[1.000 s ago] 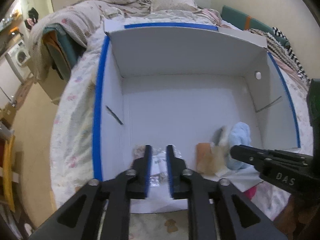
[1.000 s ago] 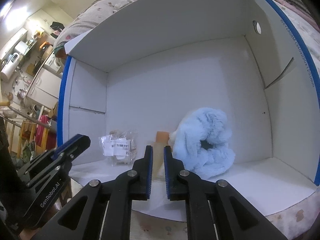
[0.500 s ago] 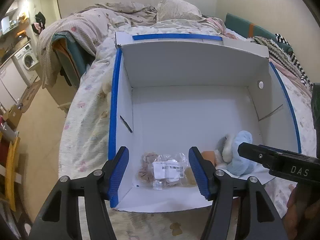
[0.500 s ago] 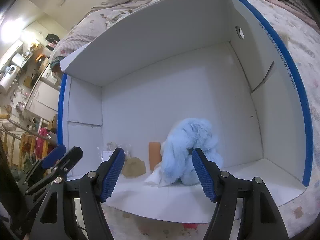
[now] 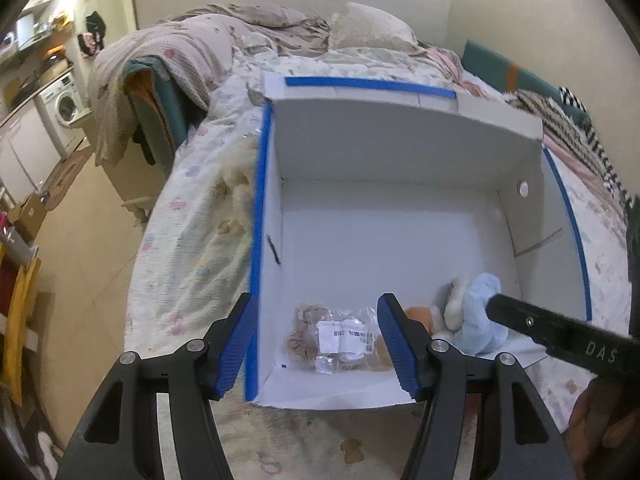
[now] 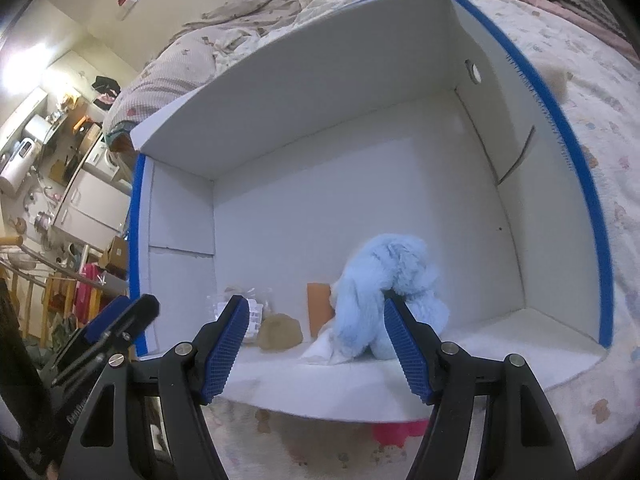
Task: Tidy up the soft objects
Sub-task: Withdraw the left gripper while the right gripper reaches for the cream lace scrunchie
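Washing machine (image 5: 66,102) appears from left wrist only; fingers (image 6: 224,354) spread

A washing machine (image 5: 66,102) stands at the far left of the room, under a counter (image 5: 24,92). A beige waffle blanket (image 5: 168,64) hangs over a chair (image 5: 160,120) just beside the left edge of the bed (image 5: 192,240). A pillow (image 5: 372,28) lies at the far end of the bed, near the wall. A striped black-and-white cloth (image 5: 592,148) lies along the right edge.
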